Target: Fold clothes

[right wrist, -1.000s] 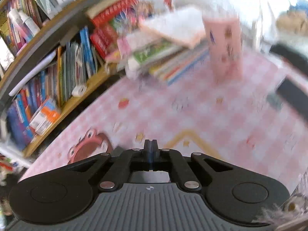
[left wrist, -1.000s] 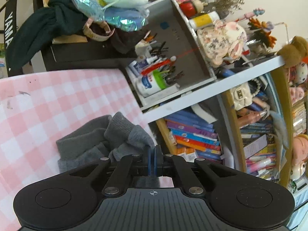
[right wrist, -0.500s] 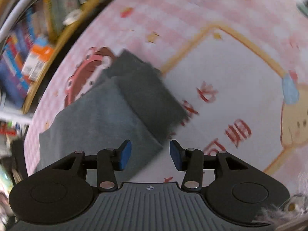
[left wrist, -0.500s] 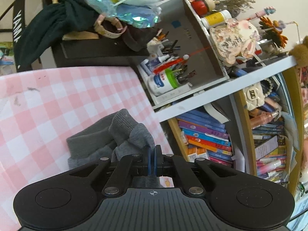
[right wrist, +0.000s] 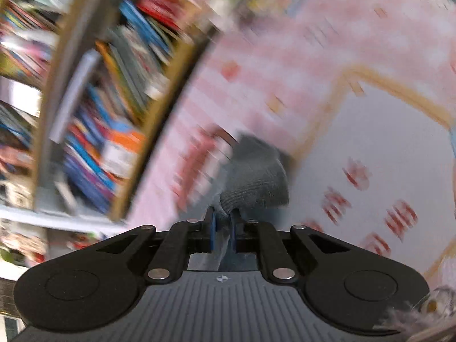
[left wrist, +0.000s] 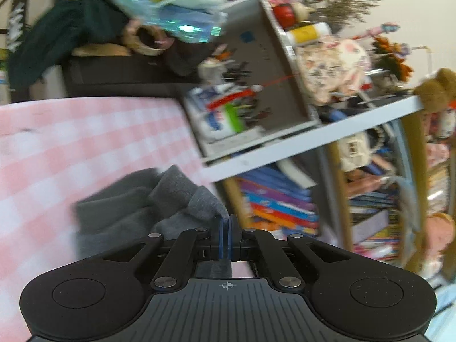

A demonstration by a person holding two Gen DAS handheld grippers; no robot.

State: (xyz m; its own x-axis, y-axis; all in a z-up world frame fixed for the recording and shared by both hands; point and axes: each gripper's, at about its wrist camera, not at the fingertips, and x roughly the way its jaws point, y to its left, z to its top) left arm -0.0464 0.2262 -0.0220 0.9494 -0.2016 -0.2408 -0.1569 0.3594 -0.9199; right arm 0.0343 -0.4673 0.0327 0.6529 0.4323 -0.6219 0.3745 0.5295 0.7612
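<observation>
A grey knitted garment lies bunched on the pink checked tablecloth near the table's right edge. My left gripper is shut on a raised fold of it, the blue pads pinching the cloth. In the right wrist view my right gripper is shut on another part of the grey garment, which bulges up from between the blue pads above the tablecloth. That view is heavily blurred.
A bookshelf packed with books stands just beyond the table edge, also seen as the bookshelf in the right view. A shelf with pens and bottles and dark clothing lie farther back. A white printed panel covers part of the cloth.
The right gripper opened over the grey garment, dropped and rolled, then shut on its edge. The left gripper kept its pinch, with only a slight shift of view.
</observation>
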